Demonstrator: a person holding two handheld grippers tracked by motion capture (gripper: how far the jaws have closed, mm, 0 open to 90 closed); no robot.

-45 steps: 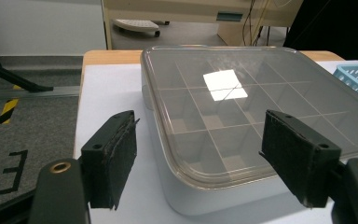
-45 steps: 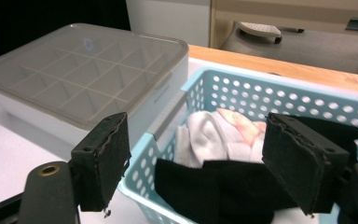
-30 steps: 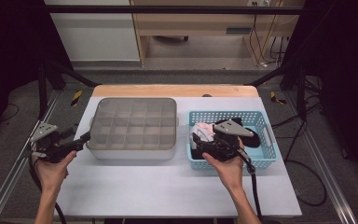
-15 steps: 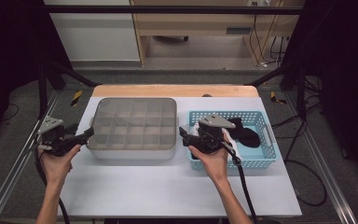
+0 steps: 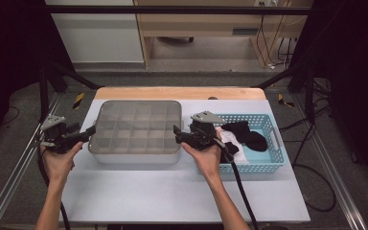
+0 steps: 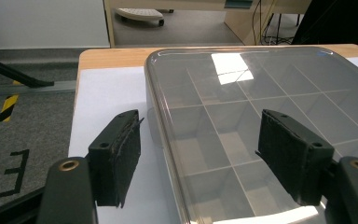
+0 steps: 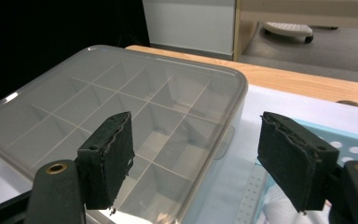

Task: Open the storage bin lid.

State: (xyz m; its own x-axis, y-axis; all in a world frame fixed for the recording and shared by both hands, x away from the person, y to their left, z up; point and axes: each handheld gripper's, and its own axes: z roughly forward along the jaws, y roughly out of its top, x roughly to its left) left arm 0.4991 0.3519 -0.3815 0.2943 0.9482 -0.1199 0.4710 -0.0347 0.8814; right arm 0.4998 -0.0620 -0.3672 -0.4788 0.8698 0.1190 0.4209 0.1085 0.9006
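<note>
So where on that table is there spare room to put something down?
The white table is bare in front of the lidded organizer box and blue basket. It is crowded between the box and the basket, where the right gripper sits.

We see the counter (image 5: 172,191) brightly and evenly lit from overhead, while the room's left and right sides fall into deep black. The clear lid of the compartment box (image 5: 136,127) throws a white glare patch in the left gripper view (image 6: 230,63) and a thin gleam along its near rim. Shadows under the forearms are soft. The high view is slightly grainy; the gripper views bend lines near their edges.
</note>
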